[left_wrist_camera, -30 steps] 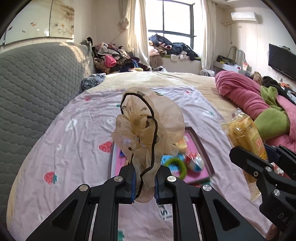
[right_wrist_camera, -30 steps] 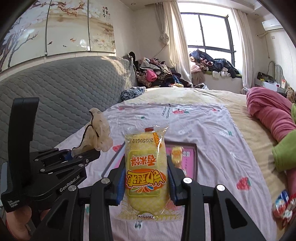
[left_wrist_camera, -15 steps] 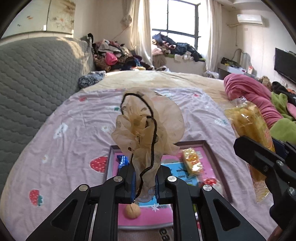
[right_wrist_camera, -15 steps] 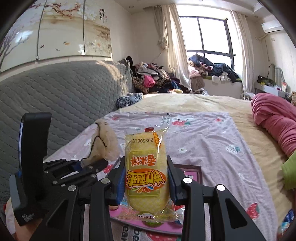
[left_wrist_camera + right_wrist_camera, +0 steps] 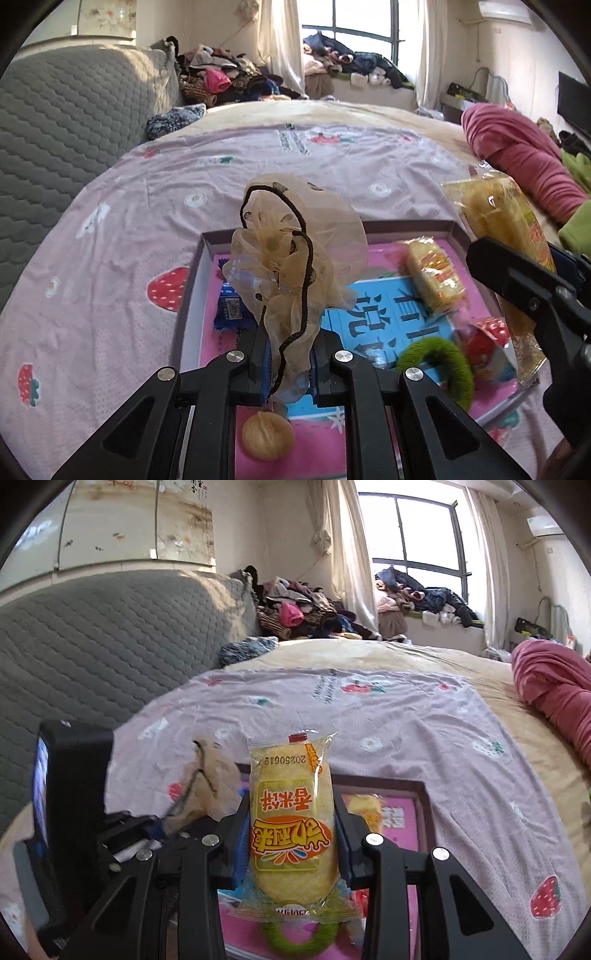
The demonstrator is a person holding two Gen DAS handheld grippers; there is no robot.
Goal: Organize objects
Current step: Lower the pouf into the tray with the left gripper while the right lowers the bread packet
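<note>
My left gripper (image 5: 290, 363) is shut on a beige chiffon scrunchie (image 5: 295, 258) with a black cord, held over the near left part of a pink-lined tray (image 5: 192, 266). My right gripper (image 5: 291, 845) is shut on a yellow snack packet (image 5: 291, 812), held above the tray (image 5: 424, 812); packet and gripper also show at the right of the left wrist view (image 5: 506, 229). In the tray lie a blue wrapper (image 5: 231, 308), a small yellow snack (image 5: 436, 275), a green hair ring (image 5: 439, 365), a red-and-white packet (image 5: 487, 343) and a round tan biscuit (image 5: 267, 435).
The tray sits on a lilac strawberry-print sheet (image 5: 147, 206) over the bed. A grey quilted headboard (image 5: 92, 646) stands at the left. A rolled pink blanket (image 5: 524, 158) lies at the right. Piles of clothes (image 5: 229, 77) fill the far side by the window.
Both grippers have moved down and forward over the tray while holding their items. The tray and its contents now fill more of both views.
</note>
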